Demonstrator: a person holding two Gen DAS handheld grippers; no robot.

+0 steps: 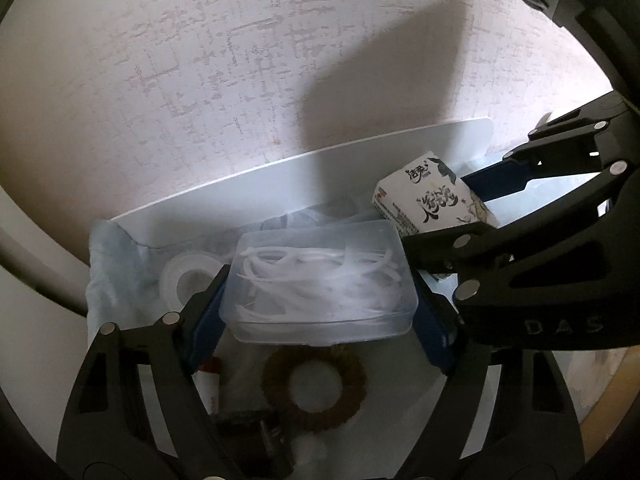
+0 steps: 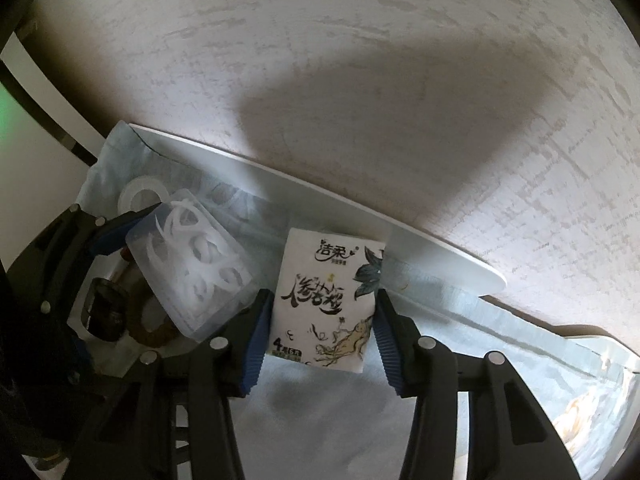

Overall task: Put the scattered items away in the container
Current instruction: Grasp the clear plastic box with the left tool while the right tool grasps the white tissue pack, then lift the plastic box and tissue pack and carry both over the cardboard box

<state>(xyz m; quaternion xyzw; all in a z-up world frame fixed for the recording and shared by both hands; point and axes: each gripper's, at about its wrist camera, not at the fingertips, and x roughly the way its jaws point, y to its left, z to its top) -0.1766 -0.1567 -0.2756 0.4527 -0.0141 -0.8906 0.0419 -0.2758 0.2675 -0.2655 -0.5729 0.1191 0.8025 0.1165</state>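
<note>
the left gripper [image 1: 320, 292] pinches a clear box [image 1: 320, 284] of white loops by its two short sides, held over the white container [image 1: 304, 168]; in the left wrist view a tape roll [image 1: 188, 284] sits at 9 o'clock of the box on a pale blue cloth [image 1: 108, 264], a brown ring [image 1: 314, 388] lies at 6 o'clock of it, and a red-and-white tube [image 1: 210, 384] lies at 9 o'clock of the ring; the right gripper [image 2: 320, 320] clamps a tissue pack [image 2: 326, 300] between its blue pads [image 2: 256, 340], the pack near the container's far wall [image 2: 320, 200], at 3 o'clock of the box in the right wrist view; a textured wall [image 2: 360, 60] rises behind at 12 o'clock.
</note>
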